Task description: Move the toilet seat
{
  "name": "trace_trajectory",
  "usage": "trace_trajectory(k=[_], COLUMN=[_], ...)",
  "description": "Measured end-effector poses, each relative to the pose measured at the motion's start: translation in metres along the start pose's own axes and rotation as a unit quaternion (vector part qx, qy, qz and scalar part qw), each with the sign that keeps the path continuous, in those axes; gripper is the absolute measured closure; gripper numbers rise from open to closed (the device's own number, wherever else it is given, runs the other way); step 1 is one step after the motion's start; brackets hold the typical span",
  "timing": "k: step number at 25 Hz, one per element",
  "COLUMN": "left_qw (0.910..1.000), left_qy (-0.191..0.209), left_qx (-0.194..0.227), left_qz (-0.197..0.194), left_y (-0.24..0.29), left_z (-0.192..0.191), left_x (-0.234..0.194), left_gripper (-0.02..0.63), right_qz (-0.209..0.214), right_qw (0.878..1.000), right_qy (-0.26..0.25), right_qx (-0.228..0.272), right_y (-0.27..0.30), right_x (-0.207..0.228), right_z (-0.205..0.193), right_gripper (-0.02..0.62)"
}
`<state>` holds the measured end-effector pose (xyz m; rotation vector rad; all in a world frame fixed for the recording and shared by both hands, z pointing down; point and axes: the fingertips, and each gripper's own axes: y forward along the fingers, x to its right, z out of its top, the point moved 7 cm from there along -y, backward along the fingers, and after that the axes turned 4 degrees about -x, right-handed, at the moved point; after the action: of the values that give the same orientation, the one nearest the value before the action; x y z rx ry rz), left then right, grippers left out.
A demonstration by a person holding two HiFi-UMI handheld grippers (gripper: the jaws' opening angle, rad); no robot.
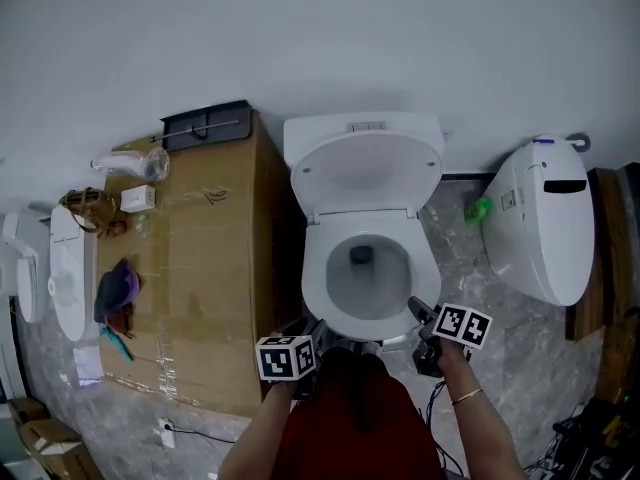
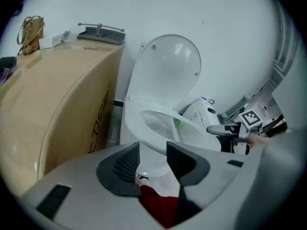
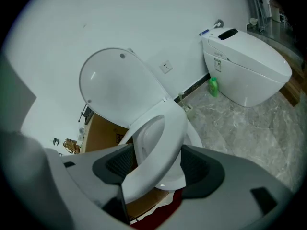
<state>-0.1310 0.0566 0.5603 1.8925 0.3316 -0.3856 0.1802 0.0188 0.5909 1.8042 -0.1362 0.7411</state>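
Both hand-held grippers (image 1: 317,331) (image 1: 416,310) slope down, gripping seat (image 1: 318,268).

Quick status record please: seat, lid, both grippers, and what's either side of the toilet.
toilet seat: partly raised, tilted, front rim between both grippers' jaws
lid: open, leaning back
left gripper: shut on toilet seat
right gripper: shut on toilet seat
surroundings: cardboard box at person's left, second toilet at right

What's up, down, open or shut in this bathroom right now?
toilet lid, raised upright.
toilet seat, tilted partway up, held at its front.
left gripper, shut on the toilet seat.
right gripper, shut on the toilet seat.
second toilet, lid closed.
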Motion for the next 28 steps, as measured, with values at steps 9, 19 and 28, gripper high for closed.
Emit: trace_trajectory(k=[9,19,28], left_qw=[0.9946,0.991,0.988], left_qy=[0.066,0.104,0.092], left_qx=[0.08,0.084,0.123], left_qz=[0.007,0.008,0.015], left_y=[-0.035,-0.02,-0.029], left_z=[0.025,0.058,0.097], left_x=[0.023,0.037,0.043], left_gripper=[0.459,0.465,0.477], right_qz=[0.022,0.052,0.169], right_qw=[0.999,0.997,0.98], right_qy=[-0.029,-0.011,0.028], right_qx=[0.026,0.057,0.098], right_y=[-0.022,-0.033,-0.046], right_x=[-0.031,-0.053,-0.067], right_z=[0.033,0.061,0.091], right_gripper=[0.291,0.291,0.291])
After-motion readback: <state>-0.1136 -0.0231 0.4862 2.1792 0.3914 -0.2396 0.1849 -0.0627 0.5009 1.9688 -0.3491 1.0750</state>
